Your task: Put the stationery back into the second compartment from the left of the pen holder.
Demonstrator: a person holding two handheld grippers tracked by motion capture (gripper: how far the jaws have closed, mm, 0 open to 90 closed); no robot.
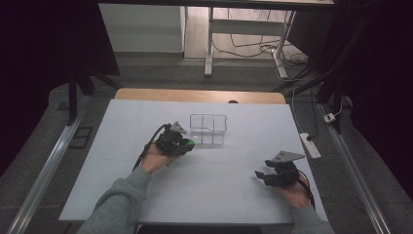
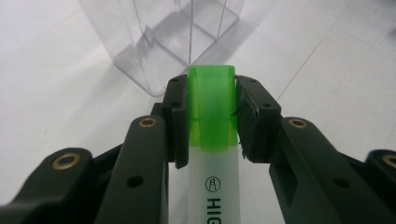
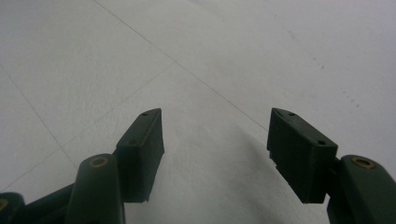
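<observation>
Up close, in the left gripper view, the left gripper is clamped on a highlighter: both black pads press against its green cap, one on each side, and the pale barrel (with part of a printed word on it) runs back between the jaws toward the camera. The cap's flat end points at a clear plastic organizer that stands on the white table just ahead, its thin inner walls dividing it into compartments. The highlighter is outside the box, short of its nearest wall.

From the high view, the left gripper sits near the middle of the table, with the green cap showing at its tip, just beside the lower left corner of the organizer. The person's grey sleeve comes in from the bottom edge.

Over on the right, the right gripper rests low near the table's front edge, well apart from the box. In the right gripper view its jaws stand wide, with only bare table between the pads, so the right gripper holds nothing.
</observation>
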